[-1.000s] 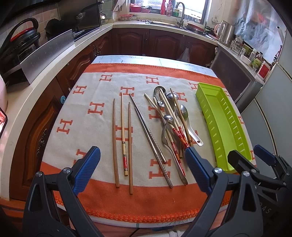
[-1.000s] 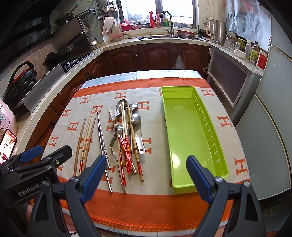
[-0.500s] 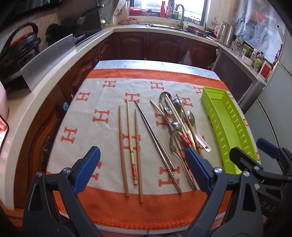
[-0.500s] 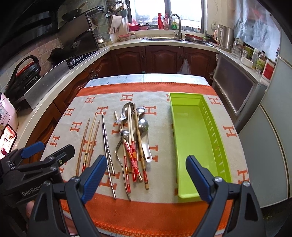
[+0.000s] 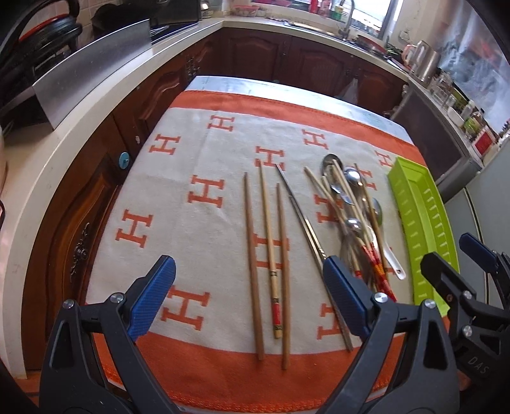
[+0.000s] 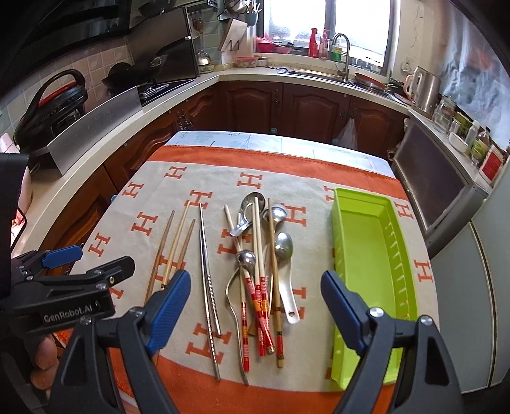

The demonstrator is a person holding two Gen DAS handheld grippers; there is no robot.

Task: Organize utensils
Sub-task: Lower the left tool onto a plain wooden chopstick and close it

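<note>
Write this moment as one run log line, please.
left gripper: open, empty | right gripper: open, empty, jaws just closing slightly | utensils: on cloth | green tray: empty

Daylight from the window point(image 6: 328, 28) over the sink, blown out white, no detail through the glass. Scene bright overall, cloth point(image 5: 204, 242) evenly lit with soft, faint shadows. Spoons point(image 6: 283, 245) throw small specular glints. Kettle point(image 6: 425, 89) and steel panel point(image 5: 92, 67) show dull reflections. Strong fisheye: counter edges bow, corners go black with vignette. Left view has slight motion blur on the utensil pile and the far counter; right view sharper. Tongs point(image 6: 255, 305) close to the lens, dark, a bit soft.
</note>
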